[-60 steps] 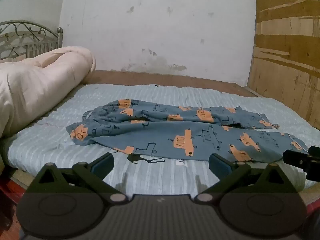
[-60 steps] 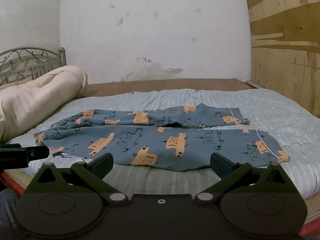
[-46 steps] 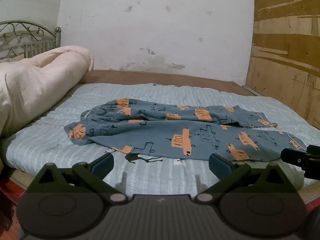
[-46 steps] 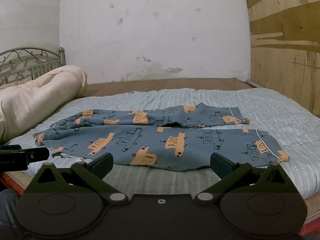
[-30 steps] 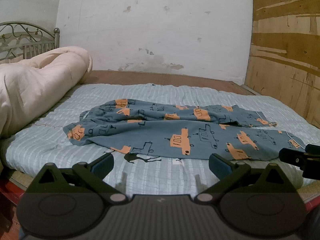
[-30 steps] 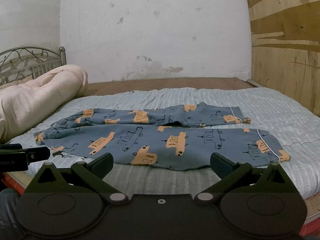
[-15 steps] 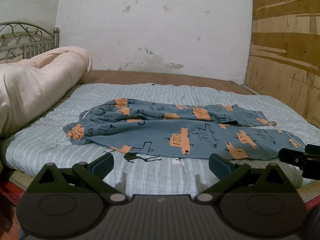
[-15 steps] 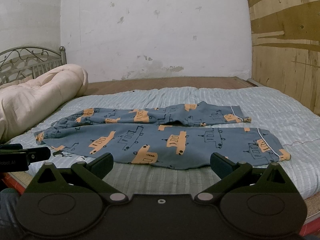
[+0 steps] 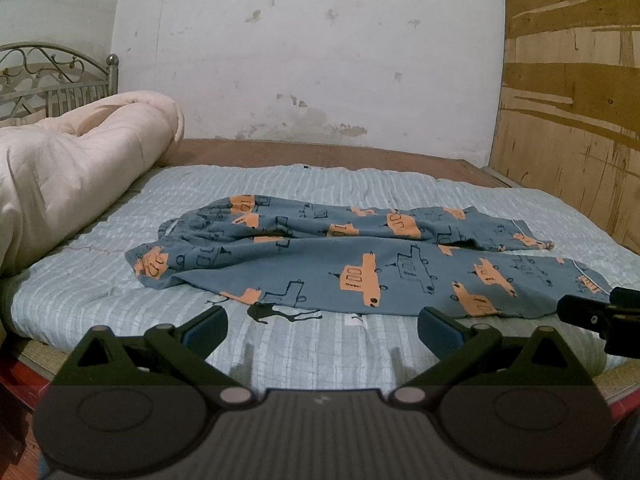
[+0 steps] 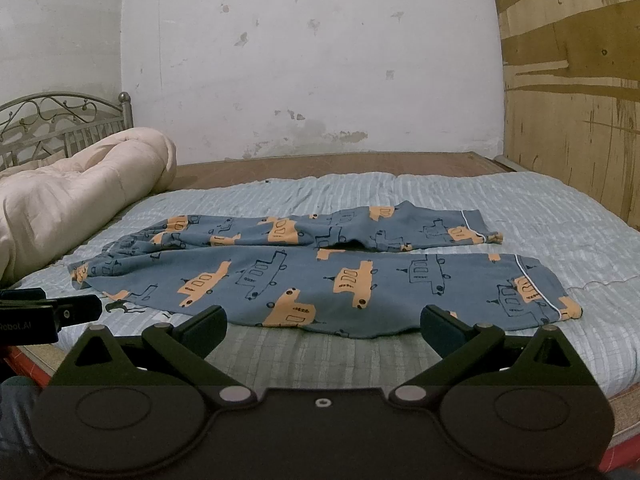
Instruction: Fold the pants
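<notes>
Jaws spread wide on both left gripper (image 9: pixel 322 326) and right gripper (image 10: pixel 323 326), empty, above the near bed edge; soft blue pants (image 10: pixel 320 276) with orange car print lie flat, legs side by side, on ribbed pale-blue mattress cover (image 10: pixel 540 208), puffy pink quilt (image 9: pixel 68 168) rolled at left

Rolled quilt (image 9: pixel 68 168) and metal headboard (image 10: pixel 60 120) cut off at the left edge in both views.

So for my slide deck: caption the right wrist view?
Open right gripper faces blue patterned pants spread flat on a striped bed.
</notes>
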Tool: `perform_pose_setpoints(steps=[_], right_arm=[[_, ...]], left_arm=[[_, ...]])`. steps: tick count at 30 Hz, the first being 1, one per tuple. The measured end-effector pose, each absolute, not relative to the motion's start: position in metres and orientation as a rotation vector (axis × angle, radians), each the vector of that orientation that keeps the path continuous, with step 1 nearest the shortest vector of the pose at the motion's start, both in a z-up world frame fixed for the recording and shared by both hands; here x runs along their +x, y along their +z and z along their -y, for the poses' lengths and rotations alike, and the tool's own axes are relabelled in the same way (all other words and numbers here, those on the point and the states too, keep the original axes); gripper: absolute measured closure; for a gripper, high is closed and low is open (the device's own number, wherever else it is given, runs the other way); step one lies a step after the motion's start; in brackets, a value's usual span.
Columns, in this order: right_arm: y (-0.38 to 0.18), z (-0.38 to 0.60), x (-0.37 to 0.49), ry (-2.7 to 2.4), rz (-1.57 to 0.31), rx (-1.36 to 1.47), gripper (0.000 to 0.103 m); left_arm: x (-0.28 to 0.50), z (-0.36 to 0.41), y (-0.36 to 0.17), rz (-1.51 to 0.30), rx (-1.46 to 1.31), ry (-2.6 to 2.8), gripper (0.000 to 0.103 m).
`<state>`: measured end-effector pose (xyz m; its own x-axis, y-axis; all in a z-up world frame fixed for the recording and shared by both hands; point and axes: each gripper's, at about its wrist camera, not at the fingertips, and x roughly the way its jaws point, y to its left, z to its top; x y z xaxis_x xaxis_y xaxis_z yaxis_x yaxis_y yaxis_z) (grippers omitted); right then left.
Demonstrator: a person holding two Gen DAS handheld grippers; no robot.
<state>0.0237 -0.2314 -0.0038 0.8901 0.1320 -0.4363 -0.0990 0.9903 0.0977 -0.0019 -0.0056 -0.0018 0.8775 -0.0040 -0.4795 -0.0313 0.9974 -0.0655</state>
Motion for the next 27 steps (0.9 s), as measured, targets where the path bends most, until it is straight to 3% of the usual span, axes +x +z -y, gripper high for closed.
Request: perform_pose_setpoints(steps=[27], right_arm=[[-0.0056, 0.2309, 0.0261, 0.12, -0.463, 0.075, 0.001]], left_arm=[[-0.0019, 0.0077, -0.0098, -0.511, -0.072, 0.013, 0.0]])
